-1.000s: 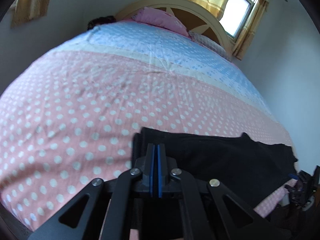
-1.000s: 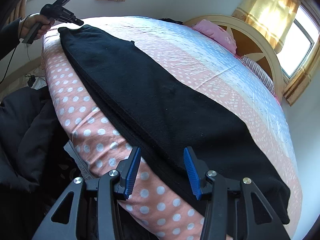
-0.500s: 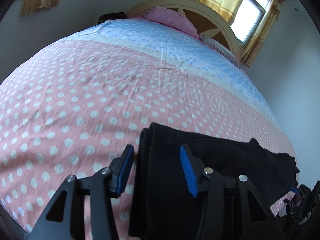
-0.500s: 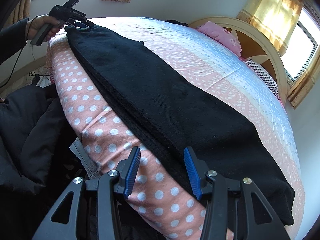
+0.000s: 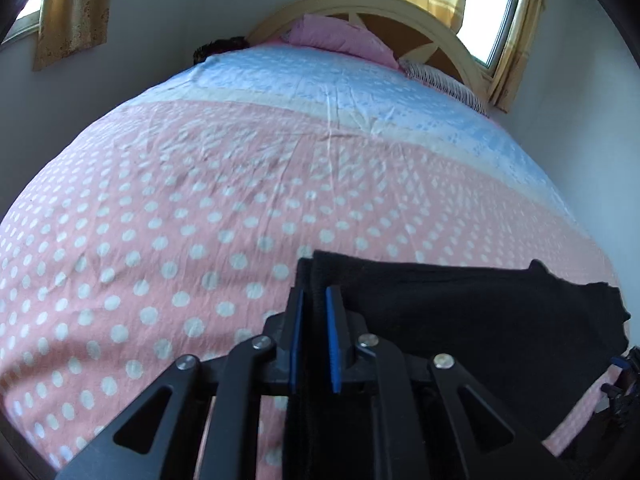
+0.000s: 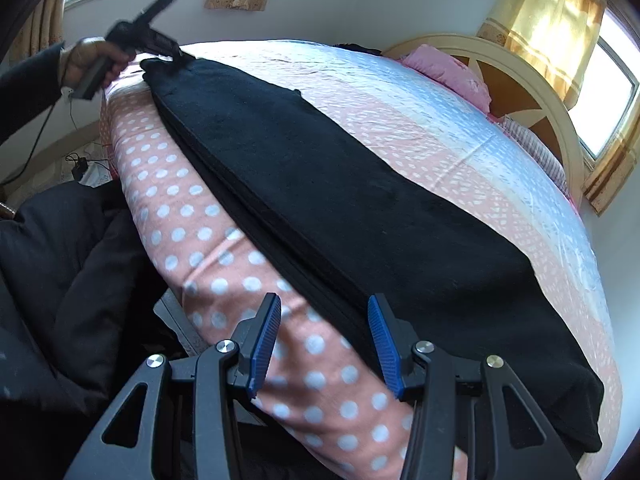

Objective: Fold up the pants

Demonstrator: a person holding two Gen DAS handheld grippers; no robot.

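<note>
Black pants (image 6: 340, 200) lie lengthwise along the bed's (image 5: 200, 200) near edge; left gripper (image 5: 314, 320) pinches their left end, right gripper (image 6: 322, 340) spread at the near hem; lift both ends level, judging by this.

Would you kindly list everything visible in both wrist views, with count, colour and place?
pants: one, black, laid lengthwise along the bed's near edge
bedspread: one, pink with white dots, blue towards the head
pillow: one, pink, against the headboard
striped pillow: one, beside the pink one
headboard: one, cream, arched
curtains: yellow, at the windows
dark bedding: black heap beside the bed
cable: dark, hanging from the left claw's handle
hand: one, holding the left claw's handle
left claw: shut on the pants' end
right claw: open, over the pants' edge
</note>
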